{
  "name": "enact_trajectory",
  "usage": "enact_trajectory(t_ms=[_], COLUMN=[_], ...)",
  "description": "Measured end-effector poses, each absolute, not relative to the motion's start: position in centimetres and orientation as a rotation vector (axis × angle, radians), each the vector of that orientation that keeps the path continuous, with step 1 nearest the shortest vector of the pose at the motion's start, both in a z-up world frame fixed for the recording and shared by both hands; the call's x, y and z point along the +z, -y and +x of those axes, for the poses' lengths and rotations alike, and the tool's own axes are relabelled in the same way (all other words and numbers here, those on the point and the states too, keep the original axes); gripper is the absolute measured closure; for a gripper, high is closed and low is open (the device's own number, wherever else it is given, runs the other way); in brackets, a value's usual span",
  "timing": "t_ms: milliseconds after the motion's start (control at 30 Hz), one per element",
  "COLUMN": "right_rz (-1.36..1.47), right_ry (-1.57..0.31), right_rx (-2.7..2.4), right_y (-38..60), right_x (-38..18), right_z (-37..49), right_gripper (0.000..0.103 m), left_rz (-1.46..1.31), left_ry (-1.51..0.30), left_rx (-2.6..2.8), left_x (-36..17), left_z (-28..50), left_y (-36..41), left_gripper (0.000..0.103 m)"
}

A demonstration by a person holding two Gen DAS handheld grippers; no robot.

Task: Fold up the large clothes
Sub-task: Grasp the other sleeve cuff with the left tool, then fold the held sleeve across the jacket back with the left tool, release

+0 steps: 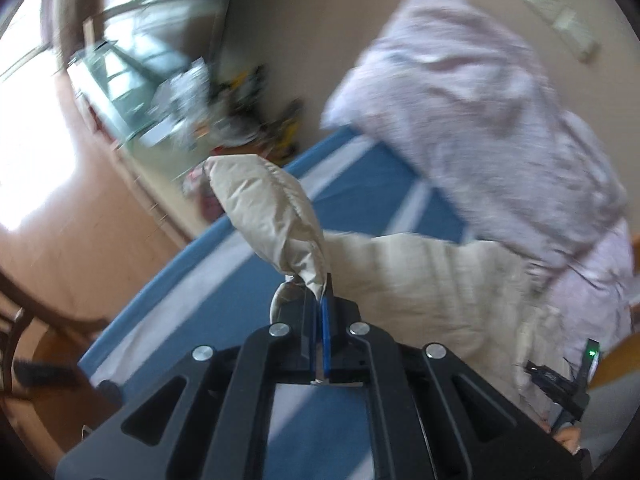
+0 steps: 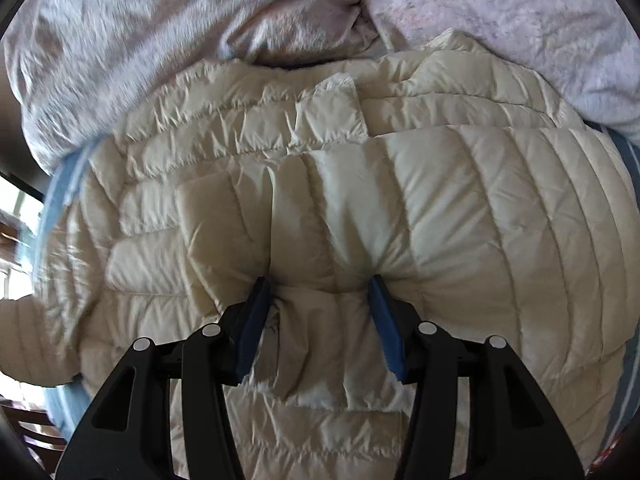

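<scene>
We see a cream quilted puffer jacket (image 2: 320,208) spread across a bed with a blue-and-white striped sheet (image 1: 360,184). Its far side butts against a heap of pale pink bedding (image 2: 160,32) along the far edge of the bed, and its near side reaches toward the bed's near edge.

Our left gripper (image 1: 318,300) has its fingers pressed together, pinching the end of one sleeve (image 1: 272,208). The sleeve stands up limp and puffy from the pinch, above the sheet. This view is blurred, so we cannot make out the clutter beyond the bed's corner.

Our right gripper (image 2: 318,292) points down onto the middle of the jacket's body. Its blue fingers (image 2: 256,320) are spread about halfway, and a plump ridge of padded fabric bulges between them, dimpling at each tip. We judge this a loose pinch on a fat fold, though we cannot tell how firmly it bites.

We judge the jacket to be light, soft and springy. The filling squashes under the fingers and will likely puff back, so folds may not stay flat without pressing. The shell looks smooth and slightly shiny, so it may slide out of a shallow grip. It is not fragile. The best holds seem to be thin, firm parts: cuffs, hem, stitched seams between the quilted bands, where the fingers can close down on little padding.
</scene>
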State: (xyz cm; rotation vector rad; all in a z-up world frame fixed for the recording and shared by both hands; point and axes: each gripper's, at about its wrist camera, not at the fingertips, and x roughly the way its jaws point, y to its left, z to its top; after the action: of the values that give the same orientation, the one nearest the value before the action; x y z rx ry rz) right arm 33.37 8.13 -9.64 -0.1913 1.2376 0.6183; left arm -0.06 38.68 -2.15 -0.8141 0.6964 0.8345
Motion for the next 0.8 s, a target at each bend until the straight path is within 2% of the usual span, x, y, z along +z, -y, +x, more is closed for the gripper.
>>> enact_trajectory(t_ms=[67,200,800], right_rz=[-0.164,-0.14,-0.064], right_ry=[-1.227,-1.196,-1.145], right_rx=[0.624,0.627,0.531], right_y=[-6.9,-4.2,10.7], right_x=[-9.1,-8.4,-8.6], right_z=[33.3,33.0,32.9], right_gripper=[0.049,0.038,0.035], left_rz=[-0.781,-0.717,-0.551], left_ry=[-0.686,-0.685,-0.803], left_rx=[0.793,0.689,0.261], left_x=[-0.7,1.6,1.2], left_z=[1.9,6.8,27.3], left_y=[-37.6,-34.3,-17.1], left_gripper=[0.101,0.101,0.101])
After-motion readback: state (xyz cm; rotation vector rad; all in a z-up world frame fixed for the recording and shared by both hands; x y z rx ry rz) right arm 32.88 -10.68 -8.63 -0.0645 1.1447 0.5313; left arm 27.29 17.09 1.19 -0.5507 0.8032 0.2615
